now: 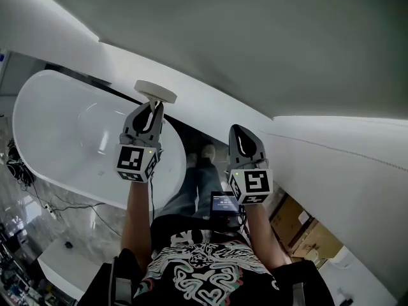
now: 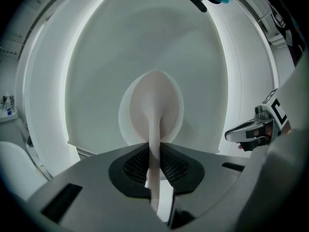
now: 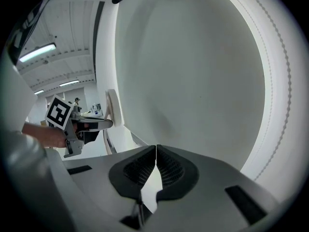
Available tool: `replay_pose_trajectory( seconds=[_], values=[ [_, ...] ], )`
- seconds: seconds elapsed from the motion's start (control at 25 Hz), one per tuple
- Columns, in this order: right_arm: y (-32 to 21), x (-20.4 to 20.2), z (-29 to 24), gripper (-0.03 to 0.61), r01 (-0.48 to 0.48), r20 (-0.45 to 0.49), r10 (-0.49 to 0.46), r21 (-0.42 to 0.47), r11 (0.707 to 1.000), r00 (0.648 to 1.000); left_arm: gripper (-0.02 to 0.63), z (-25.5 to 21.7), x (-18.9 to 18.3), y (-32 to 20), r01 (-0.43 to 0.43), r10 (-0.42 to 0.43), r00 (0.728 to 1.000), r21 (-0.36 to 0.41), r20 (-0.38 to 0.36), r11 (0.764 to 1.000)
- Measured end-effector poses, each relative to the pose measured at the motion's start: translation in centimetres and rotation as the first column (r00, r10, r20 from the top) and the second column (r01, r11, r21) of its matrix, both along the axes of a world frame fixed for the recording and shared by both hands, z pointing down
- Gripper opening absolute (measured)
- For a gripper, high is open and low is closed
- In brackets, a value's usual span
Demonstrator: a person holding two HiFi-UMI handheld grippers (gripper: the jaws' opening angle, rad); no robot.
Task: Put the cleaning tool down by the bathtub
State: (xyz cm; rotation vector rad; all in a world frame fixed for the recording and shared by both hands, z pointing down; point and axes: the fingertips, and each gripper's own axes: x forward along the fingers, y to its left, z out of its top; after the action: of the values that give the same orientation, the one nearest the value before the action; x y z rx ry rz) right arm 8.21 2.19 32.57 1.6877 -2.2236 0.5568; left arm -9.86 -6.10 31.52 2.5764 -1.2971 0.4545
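The left tool [image 1: 153, 110] is clamped on the thin handle of a white scrubber [image 1: 155, 92]. Its round head sticks out past the jaw tips at about 11 o'clock in the head view, beside the rim of the white bathtub [image 1: 51, 126], and seems to hang clear of it. At the left tool's 3 o'clock, the right tool [image 1: 239, 132] is closed on nothing.

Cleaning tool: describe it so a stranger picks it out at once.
Start at the white oval bathtub on the head view's left. By its rim the left tongs are shut on a thin handle. The cleaning tool is that handle with its flat round cream pad; the right tongs beside it hold nothing.
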Motion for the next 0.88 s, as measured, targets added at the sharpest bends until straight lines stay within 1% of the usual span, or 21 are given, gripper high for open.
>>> replay_pose_trajectory(
  seconds=[0.24,0.36,0.44,0.6,0.88],
  values=[
    [-1.3,-0.4,2.7,0.028,0.006,0.003,-0.006,-0.017,1.000,1.000,0.055,2.6,-0.4,-0.8,-0.051,0.052,0.997,-0.022,0.051,0.998],
    [-1.7,0.3,4.3,0.028,0.001,0.015,-0.001,-0.026,1.000,1.000,0.055,4.1,0.4,-1.4,-0.073,0.075,0.994,-0.036,0.082,0.997],
    [-2.1,0.6,5.6,0.028,0.001,0.019,-0.001,-0.029,1.000,1.000,0.055,5.4,1.0,-2.0,-0.083,0.086,0.993,-0.040,0.083,0.996],
    [-2.6,0.0,8.1,0.028,0.013,0.015,-0.012,-0.027,1.000,1.000,0.055,8.0,1.1,-2.7,-0.095,0.097,0.993,-0.038,0.072,0.995],
    [-4.1,-0.6,11.4,0.029,0.025,0.007,-0.024,-0.042,0.999,1.000,0.055,11.0,1.4,-4.7,-0.131,0.133,0.989,-0.039,0.068,0.991]
  ],
)
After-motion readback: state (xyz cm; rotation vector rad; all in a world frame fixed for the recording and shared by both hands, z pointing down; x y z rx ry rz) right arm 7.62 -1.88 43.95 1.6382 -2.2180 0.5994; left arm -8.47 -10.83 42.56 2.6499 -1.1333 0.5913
